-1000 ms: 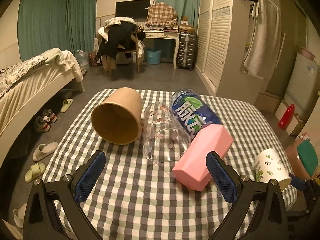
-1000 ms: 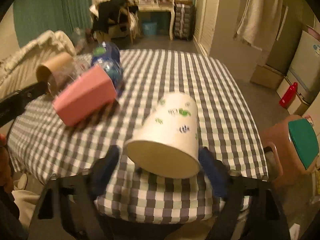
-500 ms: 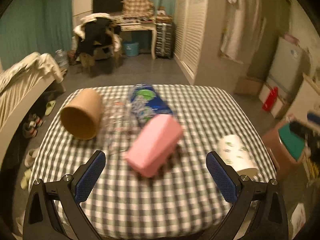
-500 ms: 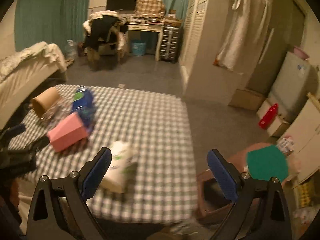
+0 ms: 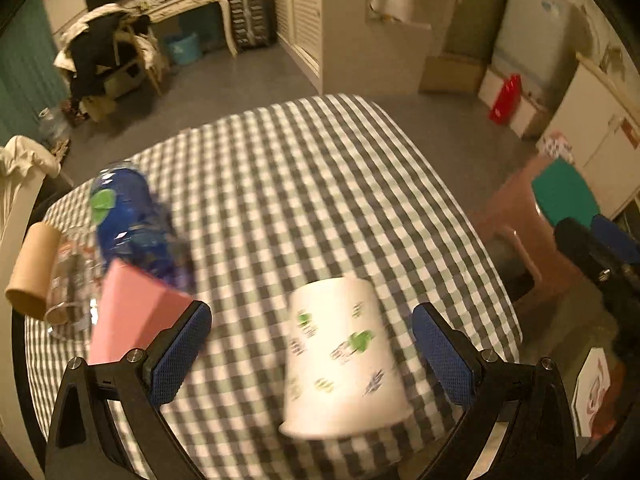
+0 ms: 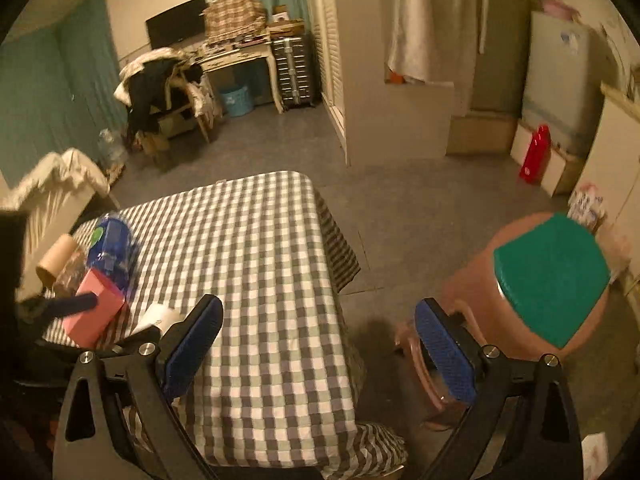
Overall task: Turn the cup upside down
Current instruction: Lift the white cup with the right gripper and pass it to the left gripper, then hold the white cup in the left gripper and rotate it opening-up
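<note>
Now: worktop (image 5: 304, 184) in checked cloth | pink box (image 5: 132, 312), blue bottle (image 5: 128, 220) at its left edge | white cup (image 5: 340, 360) mouth-down near front edge, between left gripper (image 5: 312, 352) fingers, apart, not touching | right gripper (image 6: 318, 348) fingers apart, empty, over right edge

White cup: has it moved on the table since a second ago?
Yes. The white cup now stands mouth down near the table's front edge, right of the pink box; a second ago it was tilted between the right hand-held gripper's fingers.
</note>
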`<state>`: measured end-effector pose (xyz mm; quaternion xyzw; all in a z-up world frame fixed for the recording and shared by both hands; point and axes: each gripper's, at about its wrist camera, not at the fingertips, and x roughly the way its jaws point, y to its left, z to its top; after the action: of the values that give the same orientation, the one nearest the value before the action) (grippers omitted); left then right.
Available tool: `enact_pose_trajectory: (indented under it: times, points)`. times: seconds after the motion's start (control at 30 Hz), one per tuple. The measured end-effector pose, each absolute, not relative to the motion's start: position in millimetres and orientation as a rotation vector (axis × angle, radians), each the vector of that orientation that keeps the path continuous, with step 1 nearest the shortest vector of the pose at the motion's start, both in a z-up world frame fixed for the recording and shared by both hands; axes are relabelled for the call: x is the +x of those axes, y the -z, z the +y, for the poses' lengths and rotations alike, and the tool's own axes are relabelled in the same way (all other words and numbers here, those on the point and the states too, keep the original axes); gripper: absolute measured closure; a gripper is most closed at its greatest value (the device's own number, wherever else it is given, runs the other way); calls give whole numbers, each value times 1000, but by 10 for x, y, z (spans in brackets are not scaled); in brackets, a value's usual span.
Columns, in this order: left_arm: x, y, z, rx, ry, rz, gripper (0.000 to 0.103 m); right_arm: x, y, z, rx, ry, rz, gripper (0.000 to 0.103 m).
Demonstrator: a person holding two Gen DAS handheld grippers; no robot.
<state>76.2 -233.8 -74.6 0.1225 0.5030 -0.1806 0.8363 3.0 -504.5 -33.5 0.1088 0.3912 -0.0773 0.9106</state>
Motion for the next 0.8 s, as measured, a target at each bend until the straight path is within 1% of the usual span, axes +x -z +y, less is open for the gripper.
enact_pose_trajectory:
  times: [0.23, 0.3, 0.37, 0.43, 0.57, 0.8]
  points:
    - [934, 902, -2441, 284, 384, 1156, 2, 19, 404, -5239, 306, 166, 810, 6]
    - [952, 948, -2466, 305, 388, 1179, 11, 4, 383, -5240, 315, 158, 800, 6]
    - [955, 1000, -2466, 320, 395, 1212, 33, -13, 374, -5211, 319, 153, 794, 6]
    - [955, 1035, -2451, 303, 420, 1249, 42, -14, 370, -5190, 316, 151, 792, 6]
    - [899, 934, -2455, 310, 444, 1215, 43, -7, 366, -5171, 313, 152, 791, 6]
    - [863, 517, -2437, 303, 418, 1009, 43, -2, 358, -5179, 324, 167, 783, 6]
